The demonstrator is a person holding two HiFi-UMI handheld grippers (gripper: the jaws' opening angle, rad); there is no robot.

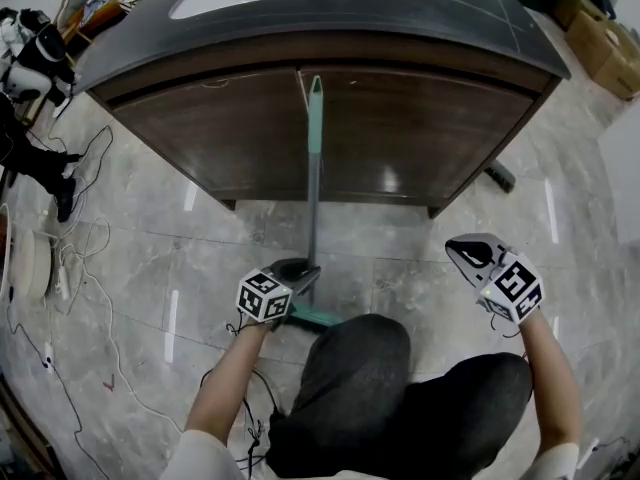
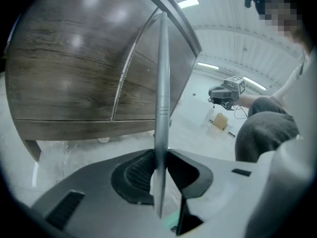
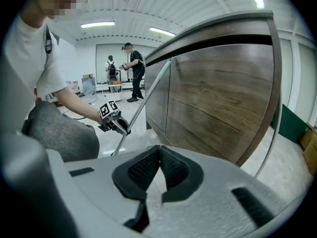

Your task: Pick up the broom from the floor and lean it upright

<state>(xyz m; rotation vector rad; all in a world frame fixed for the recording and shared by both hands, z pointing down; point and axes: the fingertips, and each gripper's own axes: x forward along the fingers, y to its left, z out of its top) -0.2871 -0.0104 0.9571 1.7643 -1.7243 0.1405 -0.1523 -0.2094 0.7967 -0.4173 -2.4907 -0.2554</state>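
The broom's grey handle [image 1: 313, 208] stands nearly upright, and its teal top end [image 1: 316, 93] rests against the front of the dark wooden desk [image 1: 420, 138]. The teal broom head [image 1: 322, 317] sits on the floor by my knee. My left gripper [image 1: 304, 274] is shut on the lower handle, which runs straight up between its pads [image 2: 161, 108]. My right gripper [image 1: 463, 249] hangs off to the right, away from the broom, shut with nothing in it [image 3: 159, 150]. The right gripper view shows the left gripper [image 3: 114, 120] holding the slanted handle [image 3: 146, 100].
Cables [image 1: 70, 268] trail over the marble floor at the left. Cardboard boxes [image 1: 600, 43] stand at the far right behind the desk. My grey-trousered knees [image 1: 400, 388] fill the near floor. Two people [image 3: 130, 71] stand far back in the room.
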